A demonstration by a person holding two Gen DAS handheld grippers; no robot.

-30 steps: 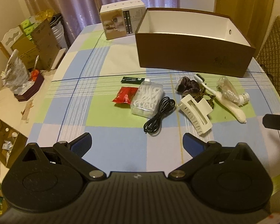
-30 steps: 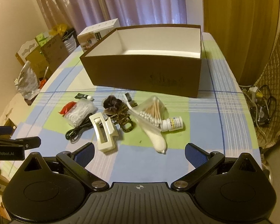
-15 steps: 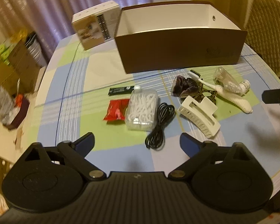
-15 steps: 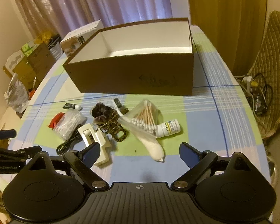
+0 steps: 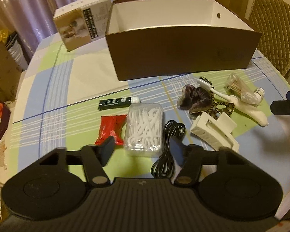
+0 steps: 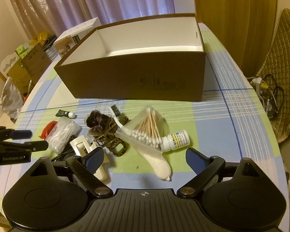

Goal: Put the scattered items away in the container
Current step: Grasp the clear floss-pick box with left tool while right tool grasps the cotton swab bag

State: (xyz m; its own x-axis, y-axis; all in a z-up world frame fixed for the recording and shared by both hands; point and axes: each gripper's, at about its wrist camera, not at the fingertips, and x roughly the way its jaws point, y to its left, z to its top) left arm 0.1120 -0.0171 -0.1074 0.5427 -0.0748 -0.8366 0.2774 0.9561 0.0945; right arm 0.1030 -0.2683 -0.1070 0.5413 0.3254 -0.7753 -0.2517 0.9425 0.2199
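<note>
The left gripper [image 5: 143, 149] hovers low over the desk [image 5: 71, 81], which wears a blue, green and cream checked cloth; its blue-padded fingers [image 5: 107, 147] stand partly apart, bracketing the near end of a clear plastic case of white floss picks [image 5: 144, 129] without touching it; a crumpled red foil packet [image 5: 111, 128] lies just left of that case, a coiled black cable [image 5: 169, 145] just right, and a dark green tube with a white cap [image 5: 118, 102] beyond; the right gripper [image 6: 144, 157] hangs wide, holding nothing, above a white long-handled brush [image 6: 154, 158]; over that brush lies a clear bag of wooden cotton swabs [image 6: 147, 130], with a small white pill bottle [image 6: 176, 140] touching the bag's right side; to the left sit a dark purple velvet scrunchie [image 6: 96, 121], a leopard-print hair clip [image 6: 116, 145] and a large cream claw clip [image 6: 87, 154], bunched together; the open brown cardboard box with a white interior [image 6: 137, 79] stands behind the scattered items, nothing visible inside it; a printed beige carton [image 5: 83, 21] rests at the box's far left corner.
</note>
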